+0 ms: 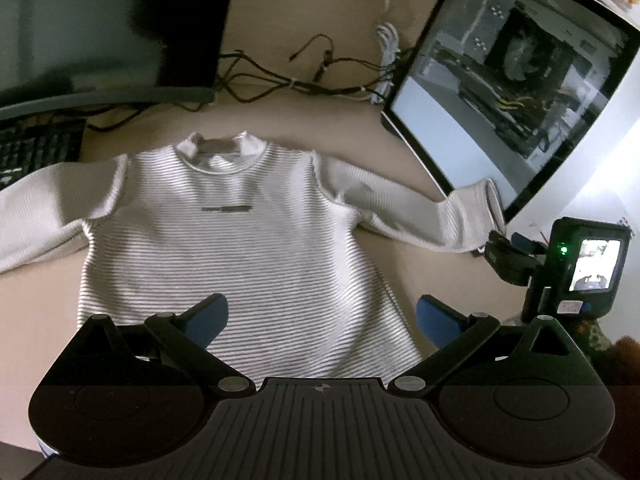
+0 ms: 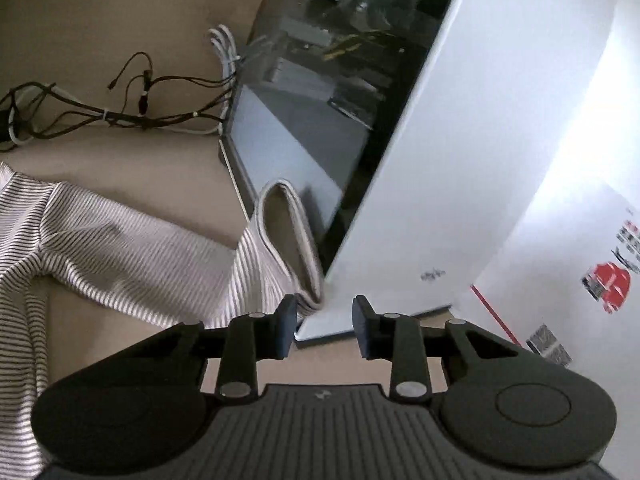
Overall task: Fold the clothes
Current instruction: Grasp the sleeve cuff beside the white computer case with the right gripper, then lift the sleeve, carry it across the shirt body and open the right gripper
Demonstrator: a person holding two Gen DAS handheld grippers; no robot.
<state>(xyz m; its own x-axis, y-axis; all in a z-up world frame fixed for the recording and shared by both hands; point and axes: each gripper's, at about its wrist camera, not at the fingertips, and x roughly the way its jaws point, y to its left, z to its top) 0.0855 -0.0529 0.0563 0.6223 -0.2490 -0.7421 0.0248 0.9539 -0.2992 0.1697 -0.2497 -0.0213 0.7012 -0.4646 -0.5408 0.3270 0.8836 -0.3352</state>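
Observation:
A white long-sleeved shirt with thin dark stripes [image 1: 240, 240] lies flat and face up on the beige table, collar away from me, both sleeves spread out. My left gripper [image 1: 322, 320] is wide open and empty, just above the shirt's lower hem. My right gripper [image 2: 324, 326] is open and empty, right at the cuff [image 2: 286, 236] of the shirt's right sleeve; the cuff's lower corner sits just beyond the left finger, not clamped. The right gripper also shows in the left wrist view [image 1: 512, 252], beside that cuff [image 1: 476, 216].
A glass-sided white computer case [image 1: 516, 92] stands at the right, against the sleeve cuff; it also shows in the right wrist view [image 2: 440, 140]. A monitor [image 1: 100, 28] and keyboard [image 1: 36, 148] are at the back left. Tangled cables [image 1: 304, 80] lie behind the collar.

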